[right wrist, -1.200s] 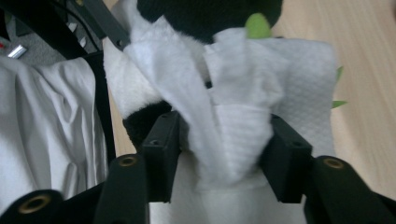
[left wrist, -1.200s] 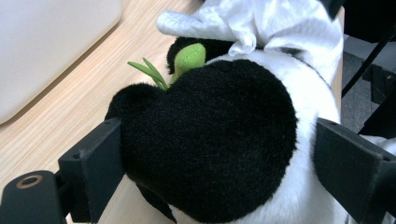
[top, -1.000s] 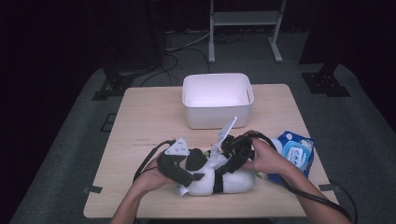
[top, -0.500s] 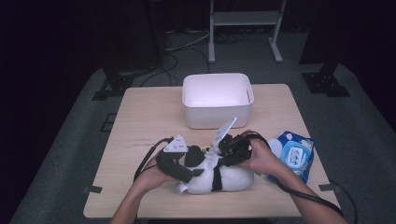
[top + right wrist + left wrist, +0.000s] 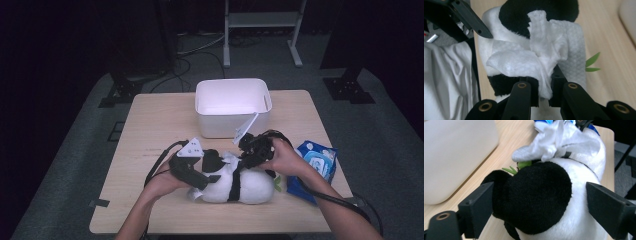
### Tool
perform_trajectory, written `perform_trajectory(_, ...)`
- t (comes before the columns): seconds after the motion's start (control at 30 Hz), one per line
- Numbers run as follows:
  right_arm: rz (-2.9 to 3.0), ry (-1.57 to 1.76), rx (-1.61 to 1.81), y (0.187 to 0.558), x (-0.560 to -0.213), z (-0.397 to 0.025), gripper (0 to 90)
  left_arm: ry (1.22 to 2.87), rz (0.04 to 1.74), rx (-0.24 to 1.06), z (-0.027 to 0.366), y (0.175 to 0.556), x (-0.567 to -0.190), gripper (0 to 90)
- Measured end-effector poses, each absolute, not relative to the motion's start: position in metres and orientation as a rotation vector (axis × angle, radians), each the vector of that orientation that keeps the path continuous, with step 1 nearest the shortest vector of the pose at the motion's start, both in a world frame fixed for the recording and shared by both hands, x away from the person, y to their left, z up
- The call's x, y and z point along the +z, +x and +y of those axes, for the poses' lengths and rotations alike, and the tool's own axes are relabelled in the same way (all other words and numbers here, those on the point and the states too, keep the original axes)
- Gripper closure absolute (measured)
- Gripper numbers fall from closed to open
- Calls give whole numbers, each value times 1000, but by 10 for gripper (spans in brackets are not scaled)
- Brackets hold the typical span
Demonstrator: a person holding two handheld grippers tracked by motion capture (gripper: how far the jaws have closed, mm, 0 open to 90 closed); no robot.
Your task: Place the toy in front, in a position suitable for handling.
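Across the near half of the pale wooden bench [image 5: 150,130] a black-and-white plush panda toy [image 5: 250,185] lies with its long axis running left to right. The left hand-held gripper [image 5: 539,202], jaws wide, straddles its black ear at the left end. The right hand-held gripper [image 5: 544,87], the nearer to the body, pinches a crumpled white wet wipe [image 5: 536,60] against the plush.

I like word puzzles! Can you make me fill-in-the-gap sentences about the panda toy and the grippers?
The right gripper pinches a white ____ wipe.
The black-and-white plush panda lies on the wooden ____.
The left gripper has its jaws ____ around the panda's black ear.
Behind the panda stands a ____ plastic tub.

Missing words: wet; table; open; white
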State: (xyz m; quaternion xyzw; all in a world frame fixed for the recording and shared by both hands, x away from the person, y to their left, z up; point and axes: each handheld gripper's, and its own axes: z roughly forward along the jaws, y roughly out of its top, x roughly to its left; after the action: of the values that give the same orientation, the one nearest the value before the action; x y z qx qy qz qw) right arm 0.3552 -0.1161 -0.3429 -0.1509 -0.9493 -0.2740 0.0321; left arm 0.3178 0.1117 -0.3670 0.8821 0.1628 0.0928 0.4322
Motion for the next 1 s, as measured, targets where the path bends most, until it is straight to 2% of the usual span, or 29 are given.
perform_trajectory(0.3,-2879,-420,-839,343,-351,-115,812,2156,478,108,125,328,-362,68)
perform_trajectory(0.5,-2855,-387,-844,336,-354,-117,806,2145,537,-123,128,339,-378,69)
perform_trajectory(0.57,-2862,-385,-842,334,-354,-116,804,2134,511,-155,128,339,-380,148)
perform_trajectory(0.63,-2867,-389,-840,334,-353,-117,802,2133,492,-134,128,339,-380,215)
perform_trajectory(0.83,-2905,-442,-859,339,-351,-120,795,2137,438,74,123,334,-367,438)
perform_trajectory(1.0,-2911,-478,-873,347,-349,-123,792,2143,421,169,120,338,-361,554)
